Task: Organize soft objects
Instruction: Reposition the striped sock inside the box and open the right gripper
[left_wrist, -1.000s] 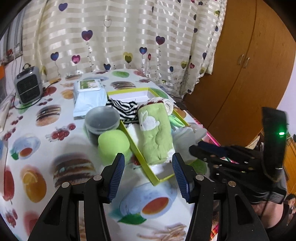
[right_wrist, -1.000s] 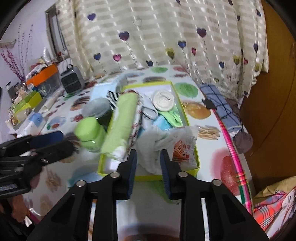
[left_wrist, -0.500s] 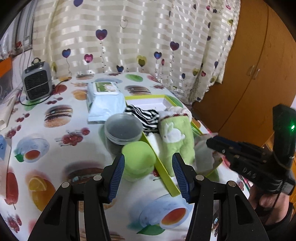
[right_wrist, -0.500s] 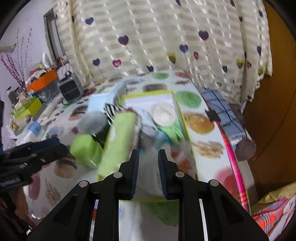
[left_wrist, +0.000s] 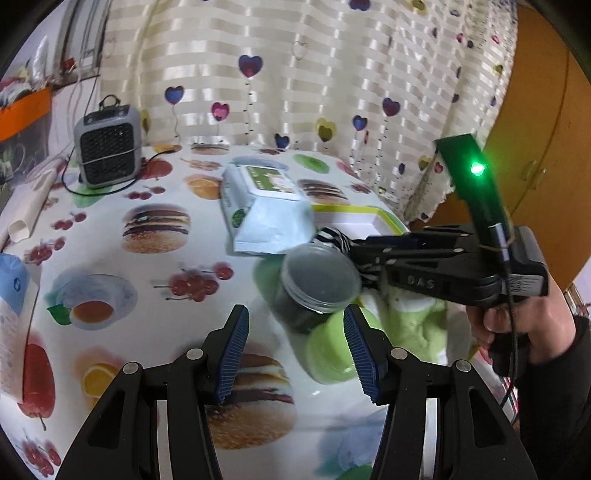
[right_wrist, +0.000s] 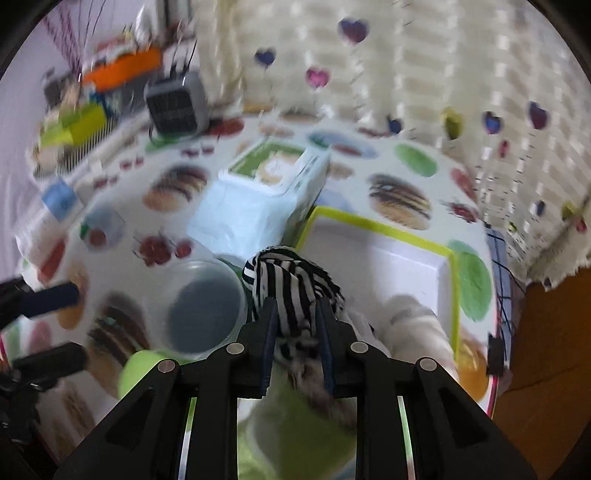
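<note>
Striped black-and-white cloth (right_wrist: 291, 288) sits bunched at the near left corner of the white tray with a lime-green rim (right_wrist: 384, 225), and we see the right hand-held gripper (right_wrist: 295, 332) with its two fingers pressed against either side of it, clamping the fabric. In the left wrist view only a sliver of that cloth (left_wrist: 330, 234) shows past the right hand-held gripper's (left_wrist: 360, 254) black body.

Just left of the cloth stands a dark jar with a clear plastic lid (right_wrist: 205, 306), crowding the grasp; a lime-green round object (left_wrist: 332, 350) lies in front of it. A pale blue wet-wipe pack (right_wrist: 258, 199) rests against the tray's far left edge. A green plush towel (left_wrist: 413, 325) fills the near part of the tray, below the gripper. A small grey heater (left_wrist: 107, 147) stands at the far side of the bench (left_wrist: 155, 266).

Our left hand-held gripper (left_wrist: 293, 350) hangs above the bench with its fingers spread wide, nothing between them.

Motion blur smears the right wrist view, so the rolled pale item (right_wrist: 413, 317) right of the cloth is hard to make out.
</note>
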